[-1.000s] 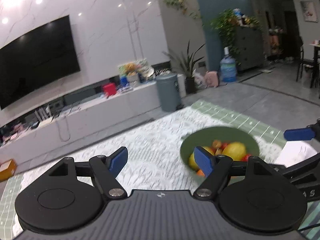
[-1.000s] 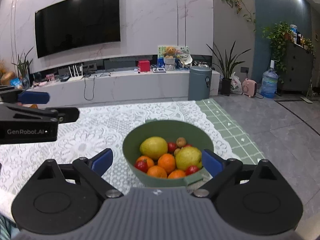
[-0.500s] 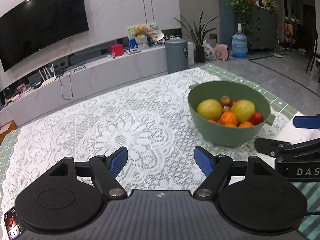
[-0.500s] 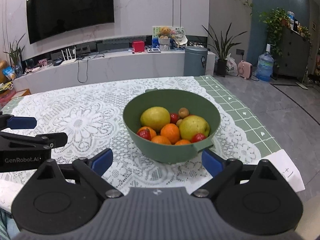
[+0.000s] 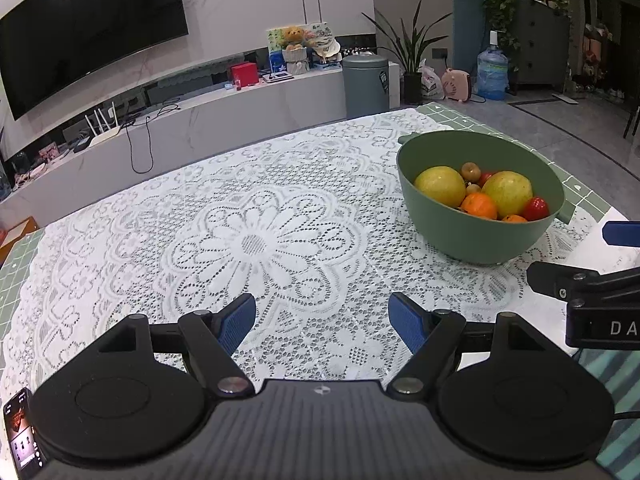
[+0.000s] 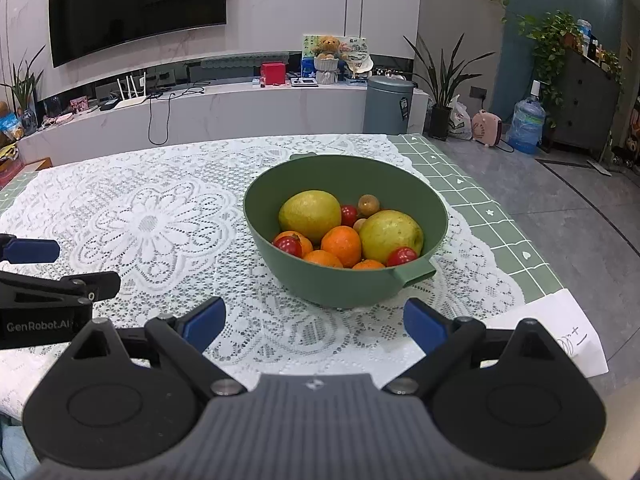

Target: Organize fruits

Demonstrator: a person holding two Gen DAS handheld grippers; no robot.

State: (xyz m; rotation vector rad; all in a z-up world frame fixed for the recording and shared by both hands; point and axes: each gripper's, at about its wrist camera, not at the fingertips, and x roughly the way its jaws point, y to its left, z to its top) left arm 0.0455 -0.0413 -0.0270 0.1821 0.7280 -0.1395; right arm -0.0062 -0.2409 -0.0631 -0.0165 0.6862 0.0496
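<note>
**Both grippers wide apart, fruit in the green bowl**

Nearest me, my left gripper (image 5: 322, 318) hangs over the lace tablecloth (image 5: 256, 240) with its blue pads spread and nothing between them. My right gripper (image 6: 314, 320) is likewise spread wide and empty, just short of the green bowl (image 6: 340, 284). A white sheet of paper (image 6: 576, 332) lies at the table's right edge beside it. The bowl stands on the lace, on the right half of the table, and holds two large yellow-green fruits (image 6: 310, 216), several oranges (image 6: 342, 244), small red fruits (image 6: 402, 256) and a couple of small brown ones (image 6: 368, 203). Beyond the table I see a grey bin (image 6: 388, 106), a low white cabinet (image 6: 200, 114) and a wall television (image 6: 136, 4).
</note>
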